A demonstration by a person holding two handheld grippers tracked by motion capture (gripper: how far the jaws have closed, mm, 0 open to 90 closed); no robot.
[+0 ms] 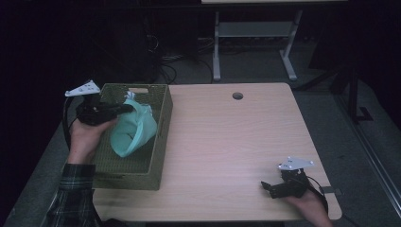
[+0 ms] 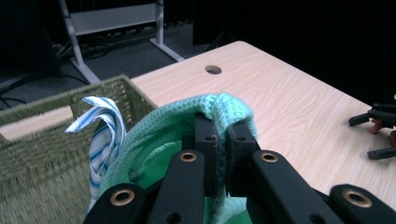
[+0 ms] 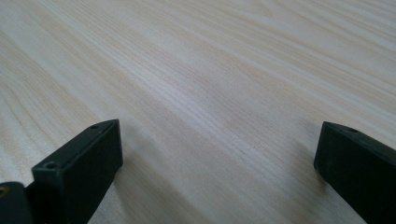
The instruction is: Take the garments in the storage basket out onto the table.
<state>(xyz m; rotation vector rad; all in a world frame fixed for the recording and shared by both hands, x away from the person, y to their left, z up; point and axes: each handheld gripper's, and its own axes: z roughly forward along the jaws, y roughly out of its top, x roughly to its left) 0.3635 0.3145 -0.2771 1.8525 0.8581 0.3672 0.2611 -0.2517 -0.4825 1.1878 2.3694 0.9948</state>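
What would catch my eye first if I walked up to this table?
Likely the mint-green cloth, pinched in the left gripper and hanging over the woven basket at the table's left edge. Beside it in the basket, a blue-striped cloth pokes up. Near the front right corner, the right gripper rests on the pale wooden table with its jaws wide open.

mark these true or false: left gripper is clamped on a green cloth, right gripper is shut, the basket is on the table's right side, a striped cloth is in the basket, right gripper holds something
1. The left gripper is clamped on a green cloth. True.
2. The right gripper is shut. False: its jaws stand wide apart over bare table.
3. The woven basket sits at the table's right side. False: it sits at the left in the high view.
4. A blue-and-white striped cloth is in the basket. True.
5. The right gripper holds something. False: nothing is between its jaws.
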